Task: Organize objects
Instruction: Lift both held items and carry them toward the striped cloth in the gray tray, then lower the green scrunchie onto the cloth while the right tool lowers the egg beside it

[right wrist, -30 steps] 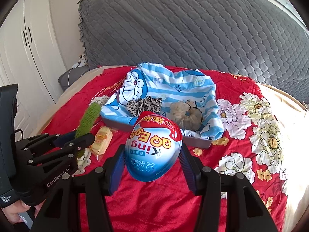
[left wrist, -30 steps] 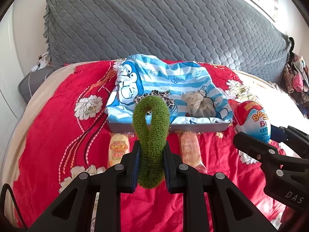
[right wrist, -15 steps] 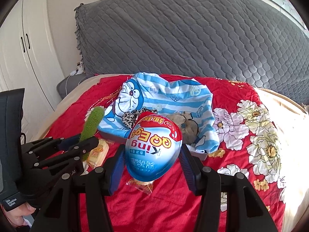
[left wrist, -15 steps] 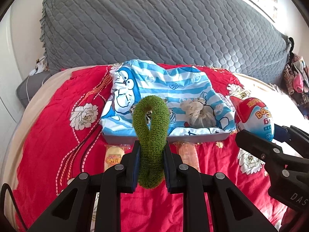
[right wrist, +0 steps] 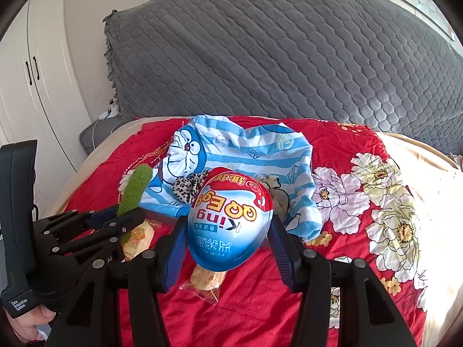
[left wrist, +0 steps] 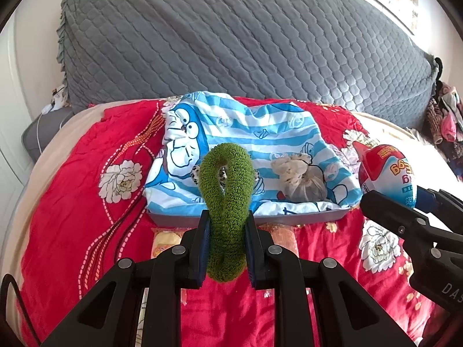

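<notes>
Left wrist view, my grip: my left gripper [left wrist: 227,248] has its jaws clamped on the green scrunchie [left wrist: 225,199], which stands up in a loop between the pads.
Left wrist view, target: a grey tray [left wrist: 318,218] lined with a blue-striped cartoon cloth [left wrist: 260,133] lies just ahead on the red bedspread [left wrist: 86,202]. A pale tied pouch [left wrist: 301,180] sits in it, and a leopard-print scrunchie shows through my loop.
Left wrist view, loose items: two wrapped snacks lie on the bed just before the tray, mostly hidden by my jaws.
Right wrist view, my grip: my right gripper [right wrist: 228,245] holds the toy egg [right wrist: 230,219], jaws pressed on its two sides, label upside down.
Right wrist view, surroundings: one snack packet [right wrist: 207,282] lies under the egg, another [right wrist: 140,235] beside the left gripper.
Step in hand: I judge I am carrying both items toward the tray, neither one over it yet.
Next move: reach forward past the near rim, find bare cloth clear of the pouch and the leopard scrunchie, then lower and let go.
</notes>
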`<state>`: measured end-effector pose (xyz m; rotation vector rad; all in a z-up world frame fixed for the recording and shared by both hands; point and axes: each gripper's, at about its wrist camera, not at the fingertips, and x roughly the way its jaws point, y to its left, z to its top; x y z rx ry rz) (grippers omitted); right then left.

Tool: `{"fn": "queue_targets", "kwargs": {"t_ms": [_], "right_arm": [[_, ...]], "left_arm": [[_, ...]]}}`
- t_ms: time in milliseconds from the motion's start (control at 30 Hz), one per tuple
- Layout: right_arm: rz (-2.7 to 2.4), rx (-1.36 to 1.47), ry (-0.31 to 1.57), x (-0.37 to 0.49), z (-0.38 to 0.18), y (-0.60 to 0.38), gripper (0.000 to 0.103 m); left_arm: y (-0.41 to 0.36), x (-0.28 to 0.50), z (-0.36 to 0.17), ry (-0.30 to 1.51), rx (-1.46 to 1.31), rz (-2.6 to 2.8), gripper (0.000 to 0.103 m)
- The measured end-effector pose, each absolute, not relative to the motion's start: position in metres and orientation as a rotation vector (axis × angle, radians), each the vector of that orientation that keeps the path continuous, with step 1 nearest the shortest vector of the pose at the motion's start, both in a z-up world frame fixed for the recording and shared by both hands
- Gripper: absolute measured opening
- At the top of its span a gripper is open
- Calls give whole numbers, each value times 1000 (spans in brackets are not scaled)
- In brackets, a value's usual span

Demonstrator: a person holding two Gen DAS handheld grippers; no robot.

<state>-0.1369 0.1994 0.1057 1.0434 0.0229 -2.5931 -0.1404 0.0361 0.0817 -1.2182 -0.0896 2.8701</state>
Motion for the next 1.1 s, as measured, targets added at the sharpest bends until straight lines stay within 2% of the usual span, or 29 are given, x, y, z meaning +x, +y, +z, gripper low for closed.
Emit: {"fn": "queue_targets", "kwargs": {"t_ms": [1100], "right_arm": [[-2636,992,31,-172,104,192,55]], "left_arm": [[33,-179,63,-128,-1237,2892,22]]}}
